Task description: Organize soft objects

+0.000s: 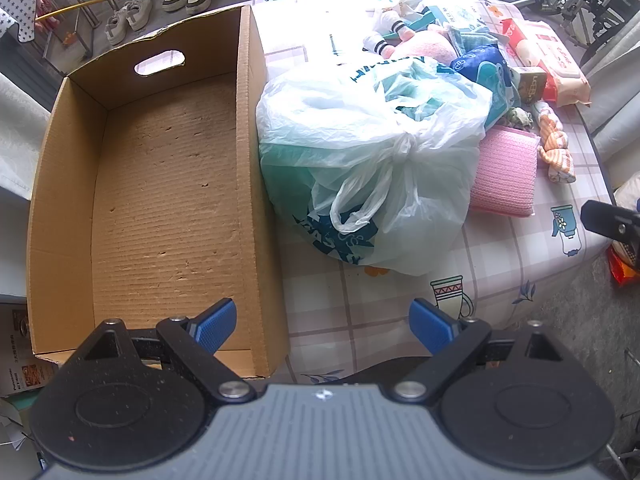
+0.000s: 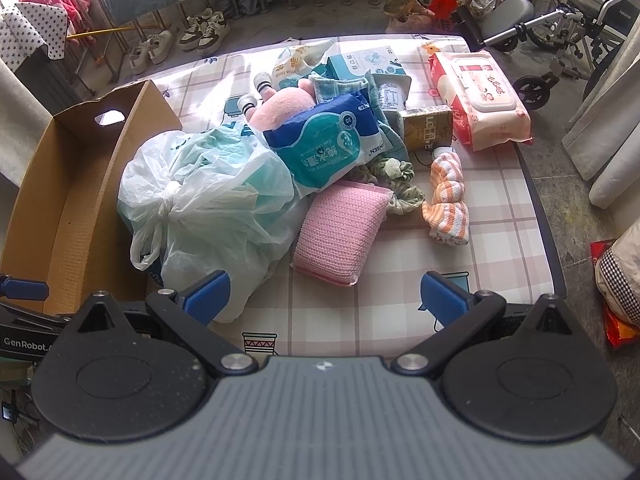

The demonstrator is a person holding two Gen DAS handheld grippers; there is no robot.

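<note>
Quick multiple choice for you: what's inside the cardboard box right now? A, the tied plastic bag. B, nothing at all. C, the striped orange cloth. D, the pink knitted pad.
B: the cardboard box shows only its bare corrugated floor, while the tied plastic bag, pink knitted pad and striped orange cloth all lie outside it on the checked tablecloth.

Each handheld gripper, left gripper [image 1: 322, 322] and right gripper [image 2: 324, 296], has two blue ridged pads [image 2: 206, 294], black arms with shiny silver screws, and a grey ribbed body.
</note>
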